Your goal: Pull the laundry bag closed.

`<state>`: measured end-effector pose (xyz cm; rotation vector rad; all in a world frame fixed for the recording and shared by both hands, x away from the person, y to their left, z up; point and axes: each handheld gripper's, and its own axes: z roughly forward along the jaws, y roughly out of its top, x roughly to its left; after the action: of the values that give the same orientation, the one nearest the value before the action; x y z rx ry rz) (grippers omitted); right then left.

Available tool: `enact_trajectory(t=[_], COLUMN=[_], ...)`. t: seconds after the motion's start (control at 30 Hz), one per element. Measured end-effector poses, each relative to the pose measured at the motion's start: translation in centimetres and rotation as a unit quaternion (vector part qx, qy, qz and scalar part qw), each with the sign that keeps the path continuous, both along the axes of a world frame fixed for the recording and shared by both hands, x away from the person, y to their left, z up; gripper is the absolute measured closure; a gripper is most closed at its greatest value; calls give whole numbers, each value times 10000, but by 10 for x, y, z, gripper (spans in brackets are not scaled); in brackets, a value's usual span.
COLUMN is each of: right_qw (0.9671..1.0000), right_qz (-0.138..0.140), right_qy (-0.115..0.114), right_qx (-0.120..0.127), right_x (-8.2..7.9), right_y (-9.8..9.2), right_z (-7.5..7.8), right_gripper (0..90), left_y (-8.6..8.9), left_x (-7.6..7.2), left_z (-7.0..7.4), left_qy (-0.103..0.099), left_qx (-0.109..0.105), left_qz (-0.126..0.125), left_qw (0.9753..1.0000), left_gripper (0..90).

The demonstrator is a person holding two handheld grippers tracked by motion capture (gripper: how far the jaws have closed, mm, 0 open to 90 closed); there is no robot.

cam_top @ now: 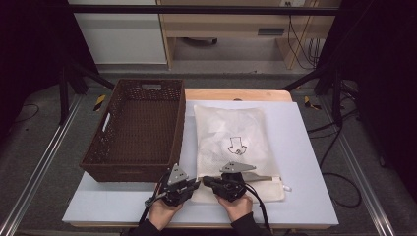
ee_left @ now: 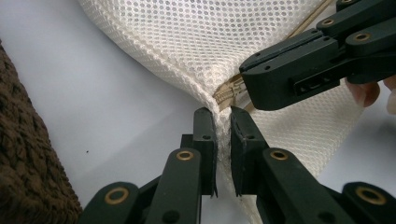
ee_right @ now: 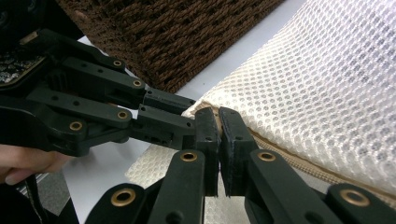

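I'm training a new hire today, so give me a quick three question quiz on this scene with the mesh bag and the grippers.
1. True or false: the left gripper is shut on the mesh laundry bag.
2. What does the right gripper pinch? A) the basket rim B) the bag's zipper end C) a cable
3. Which side of the bag is the brown wicker basket on in the high view?

Key: 1 true. 2 B. 3 left.

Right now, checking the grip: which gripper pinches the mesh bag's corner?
The left gripper: its fingers clamp the mesh bag at its corner; the right gripper bites the zipper beside it.
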<state>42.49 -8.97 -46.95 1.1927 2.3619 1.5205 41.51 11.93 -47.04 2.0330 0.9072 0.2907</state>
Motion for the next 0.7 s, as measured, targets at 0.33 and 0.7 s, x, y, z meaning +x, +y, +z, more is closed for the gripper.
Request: enact_trajectory(t=[0.33,0.7], right_qw=[9999,9996], right_qz=[-48,-72], right_qy=[81,170], right_qx=[65,197], right_x=[0,2], right_y=[-2,-6], right_z=[-2,-1], right_gripper=[872,874], left_y=[-3,-3], left_x=[-6,-7], left_z=[3,8], left_qy=[-143,-118], left_qx=[139,68], left_qz=[137,142], left_qw=[9997,9998], left_gripper=[850,850])
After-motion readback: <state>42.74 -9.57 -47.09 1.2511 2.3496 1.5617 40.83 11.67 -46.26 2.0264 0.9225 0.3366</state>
